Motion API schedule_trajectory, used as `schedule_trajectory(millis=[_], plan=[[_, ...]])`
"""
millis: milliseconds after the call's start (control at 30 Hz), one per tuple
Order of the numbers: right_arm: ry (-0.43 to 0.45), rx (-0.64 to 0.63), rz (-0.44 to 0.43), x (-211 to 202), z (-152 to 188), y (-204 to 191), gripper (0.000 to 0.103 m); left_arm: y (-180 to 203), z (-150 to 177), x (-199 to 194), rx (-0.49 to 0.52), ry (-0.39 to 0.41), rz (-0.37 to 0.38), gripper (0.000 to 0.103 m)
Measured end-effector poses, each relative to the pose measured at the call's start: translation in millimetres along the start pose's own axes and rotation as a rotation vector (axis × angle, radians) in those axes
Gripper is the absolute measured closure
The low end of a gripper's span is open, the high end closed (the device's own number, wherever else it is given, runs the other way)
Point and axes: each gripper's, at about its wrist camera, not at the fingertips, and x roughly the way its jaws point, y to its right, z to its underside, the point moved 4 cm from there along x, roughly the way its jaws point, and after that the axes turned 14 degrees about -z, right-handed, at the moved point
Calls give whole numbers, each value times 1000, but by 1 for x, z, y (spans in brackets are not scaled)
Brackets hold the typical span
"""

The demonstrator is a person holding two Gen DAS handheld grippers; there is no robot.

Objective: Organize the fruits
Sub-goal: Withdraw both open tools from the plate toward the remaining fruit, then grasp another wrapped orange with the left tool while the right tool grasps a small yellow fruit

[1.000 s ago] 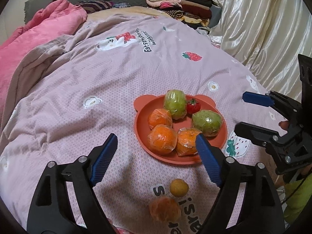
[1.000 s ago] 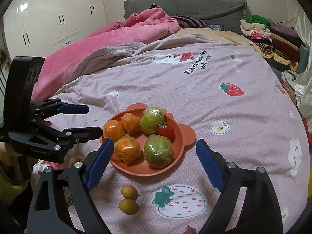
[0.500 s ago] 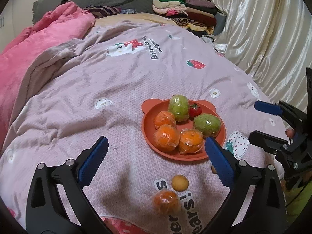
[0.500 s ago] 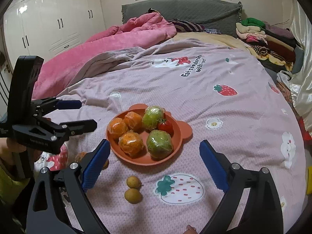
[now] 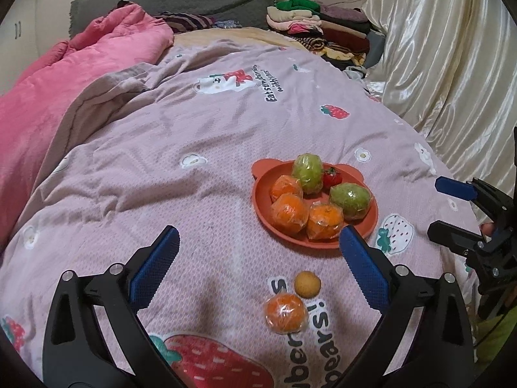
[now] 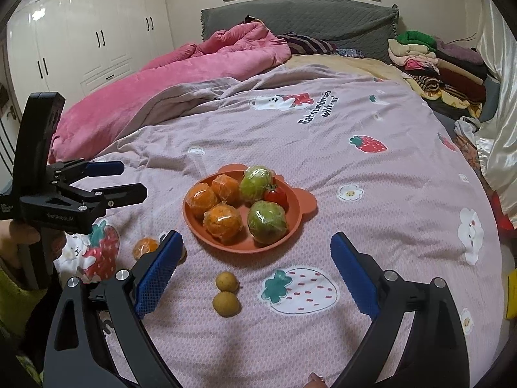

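Left wrist view: left claw [image 5: 257,253] has just been opening and now stands wide, nothing between its blue pads. Low centre of frame, a wrapped orange [image 5: 285,313] lies loose on the quilt [image 5: 161,161], touching a small round yellow-brown fruit [image 5: 308,284] just above it. Right of centre, the orange bear-eared plate [image 5: 263,207] already holds three wrapped oranges, two wrapped green fruits and a tomato [image 5: 332,177]. Right claw [image 5: 442,208] shows at the right edge, jaws apart and empty.

Right wrist view: right claw [image 6: 255,258] has also just widened; it holds nothing. Two small yellow-brown fruits [image 6: 226,294] sit touching, low centre, just below the plate rim.

Judgement: next step is picking up loose fruit for the plate. Straddle one piece squarely, close gently since the film looks slippery and the bedding gives, then set it in the plate's bare near-left part so nothing rolls off.
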Motion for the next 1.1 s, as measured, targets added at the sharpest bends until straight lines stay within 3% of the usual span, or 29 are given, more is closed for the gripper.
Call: schedule_trajectory(millis=[1100], plan=[[-49, 7, 17, 2, 33, -7, 11, 11, 37, -20, 56, -11, -18, 10]])
